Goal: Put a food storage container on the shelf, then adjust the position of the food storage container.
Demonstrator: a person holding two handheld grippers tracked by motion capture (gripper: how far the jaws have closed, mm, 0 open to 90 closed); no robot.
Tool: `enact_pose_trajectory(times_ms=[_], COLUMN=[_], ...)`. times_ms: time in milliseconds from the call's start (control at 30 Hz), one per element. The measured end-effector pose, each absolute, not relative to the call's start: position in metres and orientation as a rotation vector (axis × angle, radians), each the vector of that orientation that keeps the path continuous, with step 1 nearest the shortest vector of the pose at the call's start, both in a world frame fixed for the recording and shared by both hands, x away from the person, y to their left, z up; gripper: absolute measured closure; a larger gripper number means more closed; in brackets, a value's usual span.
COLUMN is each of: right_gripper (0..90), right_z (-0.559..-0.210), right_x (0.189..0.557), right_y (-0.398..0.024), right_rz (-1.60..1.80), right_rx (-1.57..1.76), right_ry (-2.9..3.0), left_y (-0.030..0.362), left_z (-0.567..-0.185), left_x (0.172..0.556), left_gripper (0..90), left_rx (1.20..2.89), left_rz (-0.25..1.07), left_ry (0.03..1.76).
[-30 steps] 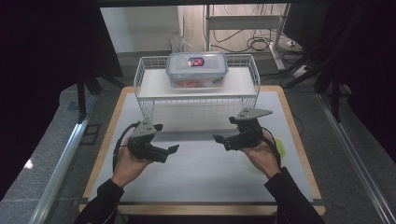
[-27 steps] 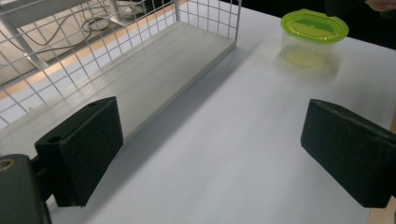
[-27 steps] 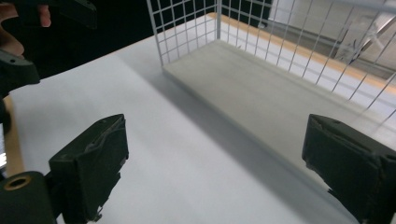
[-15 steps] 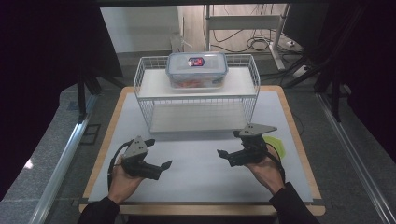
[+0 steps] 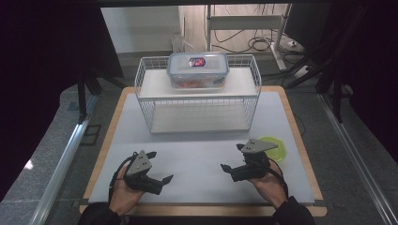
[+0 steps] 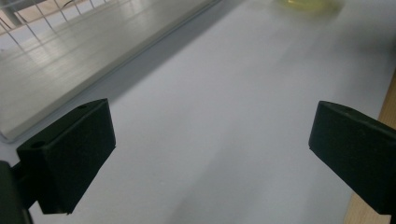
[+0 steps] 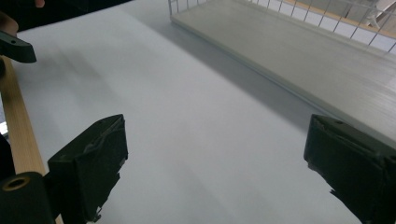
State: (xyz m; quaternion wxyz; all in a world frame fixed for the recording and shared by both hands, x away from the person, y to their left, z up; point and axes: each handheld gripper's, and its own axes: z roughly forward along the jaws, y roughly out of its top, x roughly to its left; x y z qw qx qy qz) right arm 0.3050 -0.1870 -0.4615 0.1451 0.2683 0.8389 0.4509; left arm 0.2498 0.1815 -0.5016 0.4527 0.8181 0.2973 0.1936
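My left gripper [image 5: 159, 174] hovers low over the white mat near the table's front left. Its jaws have just been opening and now stand wide, with bare mat between them [image 6: 210, 154]. My right gripper [image 5: 232, 161] is at the front right, also open with nothing between its jaws [image 7: 219, 163]. A clear lidded container [image 5: 198, 69] with a red label sits on the top shelf of a white wire rack [image 5: 256, 82] at the back. The rack's lower shelf [image 7: 303, 51] is bare.
A yellow-green bowl [image 5: 277, 147] lies on the mat just right of my right gripper and appears blurred at the top of the left gripper view [image 6: 306, 3]. The wooden table edge [image 5: 98, 159] frames the mat. Cables lie on the floor behind.
Both hands have drawn back from the rack toward the table's front edge and sunk lower. The left gripper's jaws have spread a little wider.
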Motion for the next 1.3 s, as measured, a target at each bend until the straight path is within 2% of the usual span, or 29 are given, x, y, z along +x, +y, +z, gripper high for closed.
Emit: enact_pose_trajectory(times_ms=[267, 500, 733, 833, 1000, 1200, 1300], right_gripper=[5.9, 5.5, 1.4, 2.8, 26.4, 66.0, 78.2], right_z=[-0.481, -0.481, -0.479, -0.476, -0.467, -0.455, -0.451], right_x=[0.3, 0.302, 0.305, 0.307, 0.311, 0.315, 0.316], right_y=[-0.19, -0.19, -0.194, -0.199, -0.216, -0.245, -0.258], right_rz=[1.203, 1.186, 1.167, 1.16, 1.164, 1.128, 1.116], right_rx=[0.762, 0.801, 0.885, 0.928, 1.001, 1.056, 1.086], right_ry=[2.455, 2.447, 2.423, 2.401, 2.348, 2.288, 2.249], left_y=[0.178, 0.18, 0.178, 0.178, 0.179, 0.179, 0.179], left_z=[-0.509, -0.511, -0.51, -0.511, -0.511, -0.511, -0.511], left_x=[0.249, 0.251, 0.251, 0.251, 0.251, 0.252, 0.252], left_gripper=[0.0, 0.0, 0.0, 0.0, 0.2, 0.4, 0.5], left_rx=[2.059, 2.056, 2.078, 2.078, 2.073, 2.079, 2.079], left_rz=[0.496, 0.475, 0.486, 0.486, 0.485, 0.479, 0.48], left_ry=[0.736, 0.754, 0.75, 0.756, 0.761, 0.766, 0.767])
